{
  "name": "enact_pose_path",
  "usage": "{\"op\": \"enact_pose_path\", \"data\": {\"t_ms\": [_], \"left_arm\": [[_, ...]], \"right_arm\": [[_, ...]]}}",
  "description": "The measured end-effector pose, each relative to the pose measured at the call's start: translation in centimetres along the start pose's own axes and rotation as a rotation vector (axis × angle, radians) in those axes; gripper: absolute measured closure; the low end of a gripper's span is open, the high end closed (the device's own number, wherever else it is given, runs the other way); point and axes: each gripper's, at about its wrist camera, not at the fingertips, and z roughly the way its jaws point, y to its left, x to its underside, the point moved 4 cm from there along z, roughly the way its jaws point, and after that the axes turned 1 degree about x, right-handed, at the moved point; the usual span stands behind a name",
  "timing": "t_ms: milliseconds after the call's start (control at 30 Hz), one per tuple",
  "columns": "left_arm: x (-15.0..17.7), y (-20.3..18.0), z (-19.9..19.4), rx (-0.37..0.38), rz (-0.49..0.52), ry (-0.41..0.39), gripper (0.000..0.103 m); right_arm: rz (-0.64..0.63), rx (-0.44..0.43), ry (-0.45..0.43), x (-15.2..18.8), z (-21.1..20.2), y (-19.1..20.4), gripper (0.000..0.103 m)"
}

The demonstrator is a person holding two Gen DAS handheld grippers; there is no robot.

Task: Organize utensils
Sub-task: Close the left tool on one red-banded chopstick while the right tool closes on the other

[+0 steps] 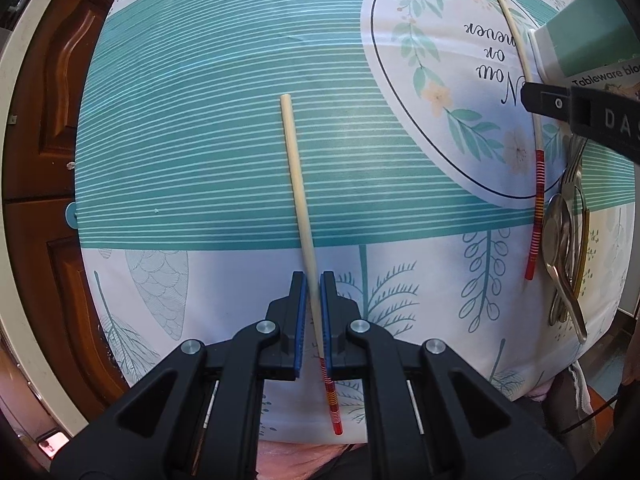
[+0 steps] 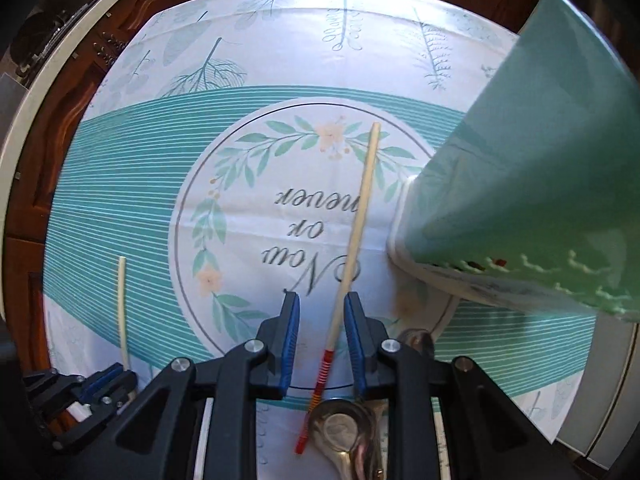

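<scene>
Two cream chopsticks with red striped ends lie on the patterned tablecloth. One chopstick (image 1: 298, 184) runs between the fingers of my left gripper (image 1: 313, 284), whose jaws stand narrowly apart around it. The other chopstick (image 2: 356, 232) lies between the fingers of my right gripper (image 2: 320, 304), which is open around it without touching; it also shows in the left wrist view (image 1: 532, 120). A pile of metal spoons and forks (image 1: 568, 240) lies beside this second chopstick, and it shows under the right gripper (image 2: 344, 432). A green utensil holder box (image 2: 520, 184) stands at the right.
The tablecloth (image 1: 200, 120) has teal stripes and a round floral print (image 2: 288, 216). Brown wooden cabinet doors (image 1: 48, 120) stand beyond the table's left edge. The right gripper's black body (image 1: 580, 112) reaches in at the right of the left wrist view. The left gripper (image 2: 96, 388) shows at lower left.
</scene>
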Motion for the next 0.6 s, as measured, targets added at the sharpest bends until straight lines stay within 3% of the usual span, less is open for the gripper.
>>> {"op": "enact_pose_path", "data": {"t_ms": [333, 600], "left_arm": [[0.5, 1.5, 0.3, 0.018, -0.005, -0.004, 0.098], [1.0, 2.3, 0.3, 0.03, -0.004, -0.014, 0.098]], "right_arm": [[0.018, 0.108, 0.062, -1.2, 0.5, -0.2, 0.08], [0.011, 0.087, 0.09, 0.4, 0.8, 0.8, 0.08]]}}
